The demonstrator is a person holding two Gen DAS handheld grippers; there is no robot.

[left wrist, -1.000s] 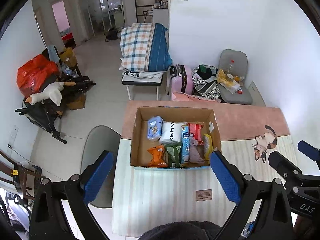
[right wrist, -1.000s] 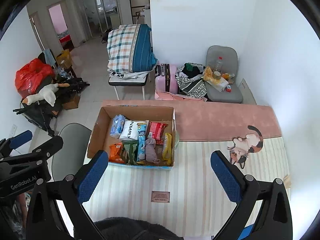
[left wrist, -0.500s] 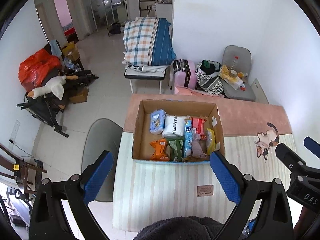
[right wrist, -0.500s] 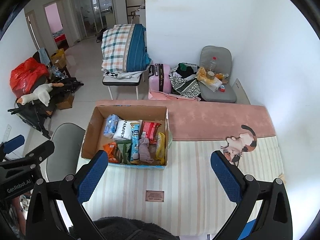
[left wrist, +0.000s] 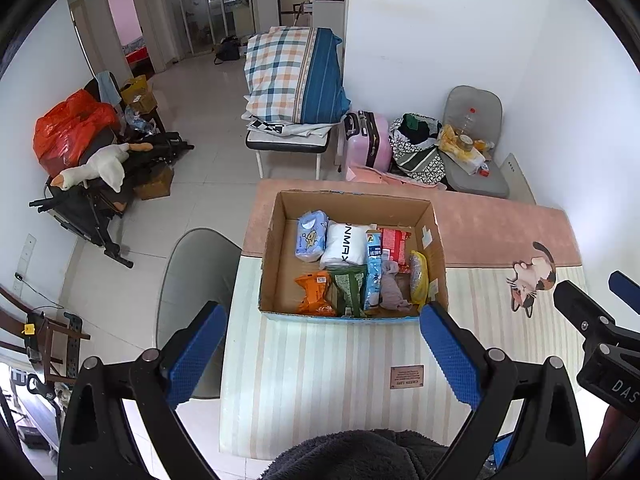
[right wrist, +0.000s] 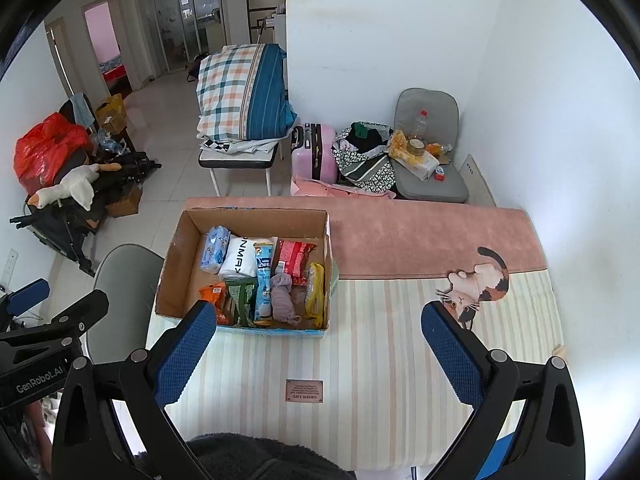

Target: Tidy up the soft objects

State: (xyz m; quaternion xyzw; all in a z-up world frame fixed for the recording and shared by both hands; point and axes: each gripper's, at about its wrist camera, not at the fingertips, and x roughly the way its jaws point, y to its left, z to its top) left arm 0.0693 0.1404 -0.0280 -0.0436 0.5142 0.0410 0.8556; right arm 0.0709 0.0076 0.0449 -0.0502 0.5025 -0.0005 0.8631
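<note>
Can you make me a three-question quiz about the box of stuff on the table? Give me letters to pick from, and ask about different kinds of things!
1. Where does the cardboard box stand?
A. on the striped table
B. on the floor
C. on the grey chair

2. What colour is the packet in the near left part of the box?
A. purple
B. orange
C. black

3. How are the fingers of both grippers?
A. shut on a packet
B. shut on nothing
C. spread open, holding nothing

Answers:
1. A: the box sits on the striped cloth of the table, up against the pink strip.
2. B: the orange packet lies there, beside a green packet.
3. C: the left gripper and the right gripper each show blue fingers far apart, with only table between them.
</note>
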